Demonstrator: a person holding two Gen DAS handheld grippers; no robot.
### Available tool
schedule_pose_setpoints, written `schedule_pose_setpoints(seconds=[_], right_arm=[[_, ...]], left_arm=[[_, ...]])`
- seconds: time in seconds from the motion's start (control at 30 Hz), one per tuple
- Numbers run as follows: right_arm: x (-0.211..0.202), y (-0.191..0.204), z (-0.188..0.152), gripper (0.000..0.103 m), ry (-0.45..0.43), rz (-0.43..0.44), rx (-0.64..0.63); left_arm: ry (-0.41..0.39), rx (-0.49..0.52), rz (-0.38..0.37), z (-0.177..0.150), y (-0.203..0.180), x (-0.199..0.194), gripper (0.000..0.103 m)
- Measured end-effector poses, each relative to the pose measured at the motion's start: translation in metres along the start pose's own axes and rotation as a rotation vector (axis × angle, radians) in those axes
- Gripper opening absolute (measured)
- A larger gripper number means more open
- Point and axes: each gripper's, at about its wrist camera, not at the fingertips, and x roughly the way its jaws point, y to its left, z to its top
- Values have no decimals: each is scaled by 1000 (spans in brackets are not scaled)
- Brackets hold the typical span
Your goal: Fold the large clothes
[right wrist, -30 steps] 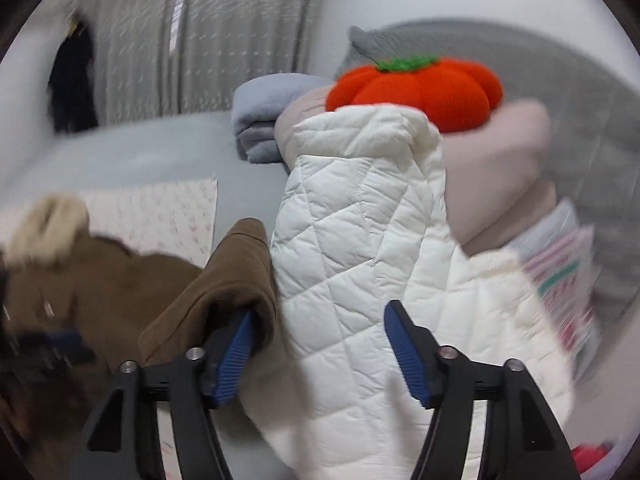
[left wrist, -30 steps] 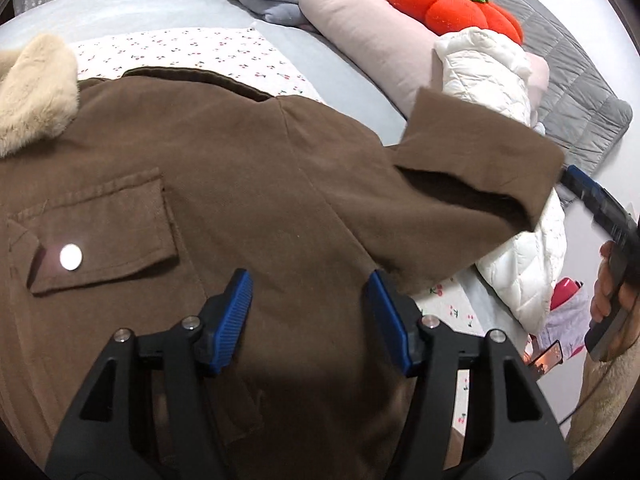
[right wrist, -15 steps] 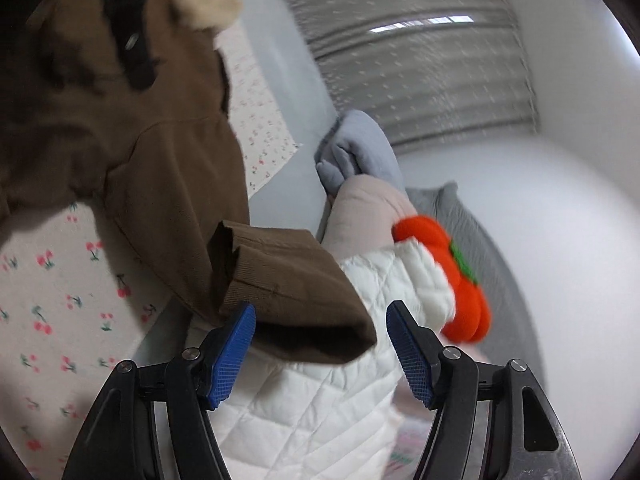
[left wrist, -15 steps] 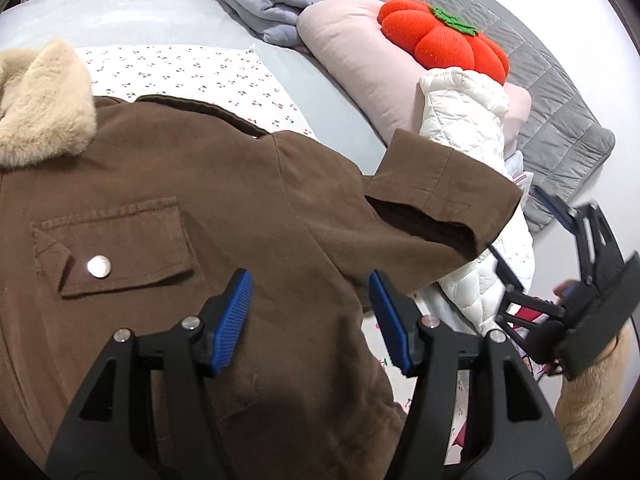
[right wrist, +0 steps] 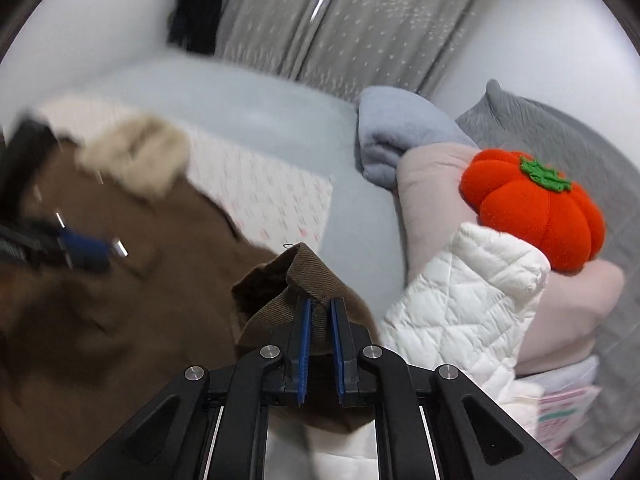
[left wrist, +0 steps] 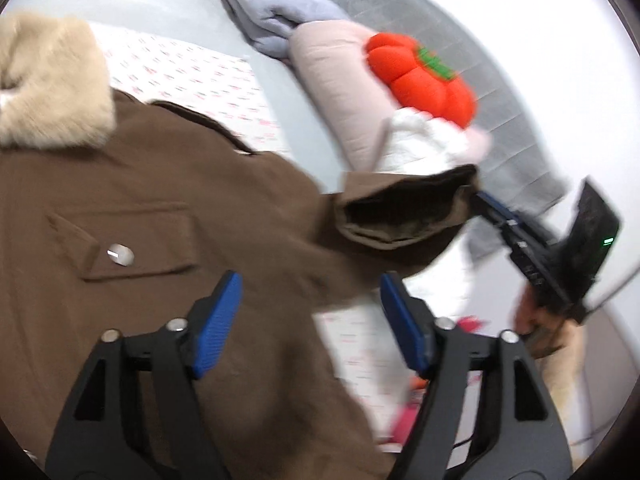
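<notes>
Brown coat (left wrist: 168, 208) cuff (right wrist: 308, 280) now pinched by R gripper (right wrist: 319, 344), prev. wide apart; L gripper (left wrist: 310, 316) jaws opening, empty; sleeve fold-in ready.

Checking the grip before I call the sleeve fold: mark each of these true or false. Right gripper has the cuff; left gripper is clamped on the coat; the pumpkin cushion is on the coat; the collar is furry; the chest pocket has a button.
1. The right gripper is shut on the brown coat's cuff. True.
2. The left gripper is clamped on the coat. False: its jaws are opening, pinching nothing.
3. The orange pumpkin cushion lies on the coat. False: it rests on the pink bedding.
4. The collar is beige fur. True.
5. The chest pocket flap has a button. True.
</notes>
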Motion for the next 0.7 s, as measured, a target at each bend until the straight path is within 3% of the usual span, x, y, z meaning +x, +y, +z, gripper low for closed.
schedule_pose_setpoints(seconds=[0.1,0.17,0.33,0.47,0.6,0.7], right_arm=[[-12,5,29,10,-37,77,101],[-23,17,54,10,-67,138,153],[-43,62,107,10,-140,274,202],[-44,120,147,10,-162,422,222],[-25,187,161,12,-109,604,227],[5,234,150,21,34,771,200]], left_arm=[[-30,-44,-93,1,1,-20,78],[-59,-47,-99,3,1,-36,79],[-202,-29,-29,2,11,-112,80],[-335,-63,29,-11,38,-184,80],[-452,-98,135,-34,73,-251,82],[-491,-155,215,-54,103,-283,83]])
